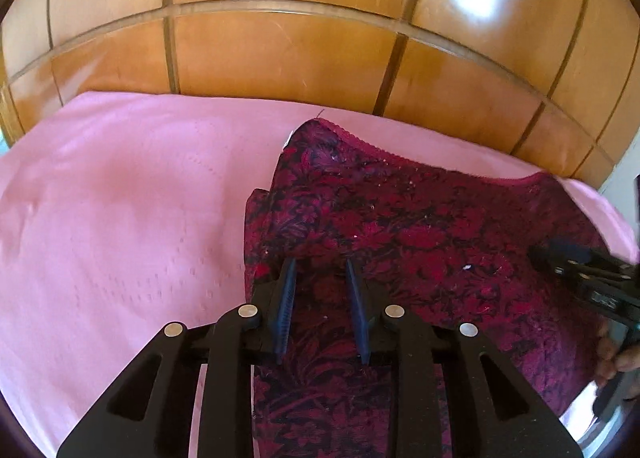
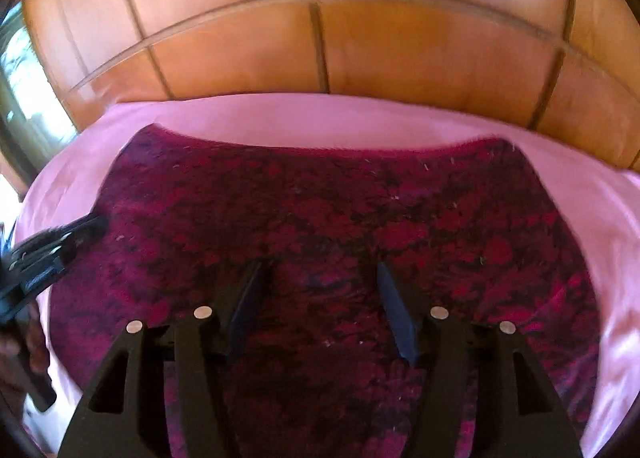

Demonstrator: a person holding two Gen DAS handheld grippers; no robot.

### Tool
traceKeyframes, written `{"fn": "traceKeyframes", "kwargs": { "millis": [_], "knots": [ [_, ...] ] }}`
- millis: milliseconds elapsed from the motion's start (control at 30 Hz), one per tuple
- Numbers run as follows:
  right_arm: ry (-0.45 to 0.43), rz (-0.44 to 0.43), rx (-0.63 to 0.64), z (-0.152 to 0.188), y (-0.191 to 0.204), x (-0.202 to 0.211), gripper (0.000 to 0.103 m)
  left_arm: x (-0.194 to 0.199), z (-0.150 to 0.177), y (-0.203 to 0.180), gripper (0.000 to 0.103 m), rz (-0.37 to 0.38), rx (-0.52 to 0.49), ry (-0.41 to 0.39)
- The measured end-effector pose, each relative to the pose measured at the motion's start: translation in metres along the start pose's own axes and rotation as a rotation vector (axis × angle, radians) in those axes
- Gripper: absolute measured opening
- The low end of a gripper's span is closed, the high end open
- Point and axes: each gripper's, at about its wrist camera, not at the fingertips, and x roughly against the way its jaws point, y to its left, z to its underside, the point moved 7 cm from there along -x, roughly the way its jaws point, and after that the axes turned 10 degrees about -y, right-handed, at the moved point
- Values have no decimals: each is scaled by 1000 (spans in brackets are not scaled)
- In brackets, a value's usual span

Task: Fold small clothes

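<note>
On a pink sheet (image 1: 120, 197) spread before a glossy panelled wooden headboard (image 1: 280, 49), a small dark red floral garment (image 1: 400, 217) lies mostly flat, its scalloped pink-trimmed edge (image 1: 352, 137) at the far side, towards the headboard. In the left wrist view the left gripper (image 1: 321, 264) hangs over the garment's near left part, its two blue-padded fingers (image 1: 286, 298) spread with a clear gap between them and patterned cloth showing through that gap; nothing is pinched, so it is released. Whether the fingertips touch the fabric cannot be told. Just left of the left finger the cloth's left edge is bunched into a small raised fold (image 1: 256, 217), and beyond it the pink sheet lies bare out to the left. A narrower strip of the same fabric runs down beneath the gripper towards the near edge of the view. The right gripper (image 1: 560, 258) enters from the right in this view, blurred, over the garment's right part. In the right wrist view the right gripper (image 2: 320, 270) sits over the near middle of the garment (image 2: 320, 197), its fingers (image 2: 396, 310) set wide apart and holding nothing, with fabric stretching away on both sides and to the far trimmed edge. The left gripper (image 2: 86, 227) appears there at the left, blurred, its tip over the garment's left border. The pink sheet (image 2: 580, 197) frames the cloth on the left, right and far sides.
</note>
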Motion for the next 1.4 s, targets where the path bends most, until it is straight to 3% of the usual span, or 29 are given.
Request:
{"fn": "traceKeyframes", "kwargs": {
  "millis": [100, 200, 233, 400, 567, 633, 700, 800, 933, 1000, 1033, 1100, 1167, 1233, 1267, 1333, 1400],
  "knots": [
    [-13, -35, -102, -9, -9, 3, 56, 17, -2, 3, 26, 11, 55, -11],
    [-57, -22, -94, -11, -14, 28, 60, 42, -1, -2, 29, 15, 37, -57],
    [-75, -13, -93, -6, -17, 41, 62, 49, 1, -3, 34, 16, 29, -72],
    [-170, 46, -174, 21, -63, 111, 62, 83, 20, -26, 35, 75, -32, -130],
    [-157, 77, -285, 68, -107, 150, 59, 90, 38, -65, 34, 166, -103, -121],
    [-125, 58, -314, 91, -114, 153, 53, 84, 45, -85, 35, 199, -137, -100],
    [-85, 61, -320, 111, -114, 150, 15, 74, 52, -93, 35, 190, -162, -64],
    [-95, 98, -335, 116, -123, 154, 10, 46, 62, -87, 34, 159, -112, 35],
    [-78, 187, -342, 115, -147, 146, 0, 35, 62, -81, 34, 158, -61, 54],
    [-18, 258, -357, 128, -162, 132, 0, 41, 60, -82, 34, 156, -55, 45],
    [-1, 235, -418, 137, -167, 130, 0, 46, 59, -82, 35, 156, -52, 36],
    [-36, 198, -464, 140, -166, 141, 0, 57, 57, -76, 35, 141, -59, 14],
    [-91, 234, -415, 134, -161, 159, 4, 72, 53, -62, 36, 138, -41, -26],
    [-130, 234, -403, 127, -157, 173, 21, 87, 48, -43, 44, 124, 7, -63],
    [-158, 242, -395, 123, -153, 181, 43, 93, 47, -31, 44, 109, 33, -80],
    [-218, 261, -348, 108, -140, 196, 46, 104, 49, -5, 44, 81, 80, -99],
    [-236, 221, -302, 96, -121, 200, 48, 115, 55, 18, 44, 84, 133, -99]
  ]
}}
